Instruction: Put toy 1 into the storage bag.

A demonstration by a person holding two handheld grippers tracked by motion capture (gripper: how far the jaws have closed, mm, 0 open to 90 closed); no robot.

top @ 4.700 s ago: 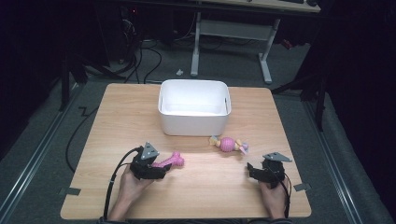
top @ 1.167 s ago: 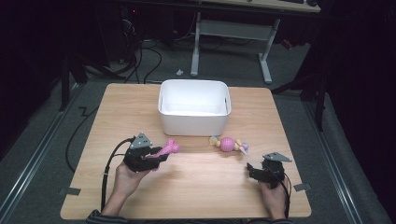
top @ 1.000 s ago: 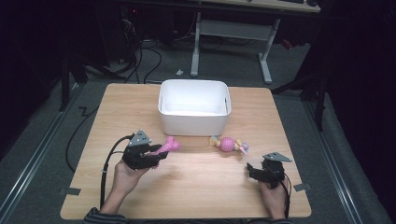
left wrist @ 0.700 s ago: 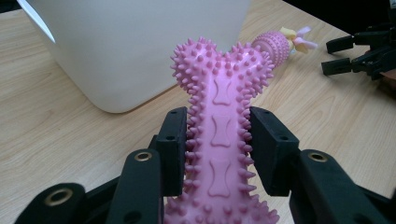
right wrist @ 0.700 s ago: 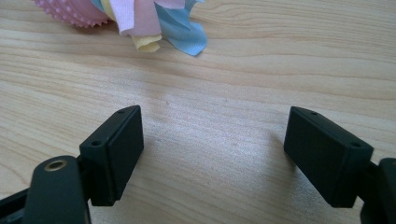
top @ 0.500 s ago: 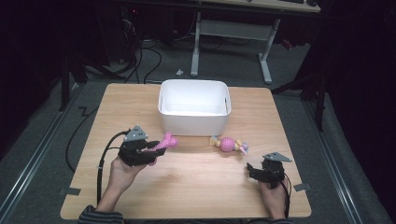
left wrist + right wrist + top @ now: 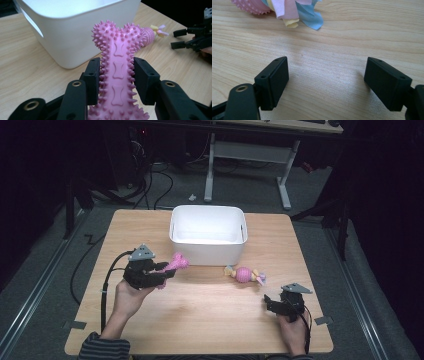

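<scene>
Both grippers are black. The left gripper and the right gripper each carry a grey three-cornered plate on top and trail a black cable. Up close, in the left gripper view, the fingers are flat, blocky black pads with small screw holes, mounted on black linkage arms with brass-coloured rivets at the pivots. The person's left sleeve is striped dark and grey.
</scene>
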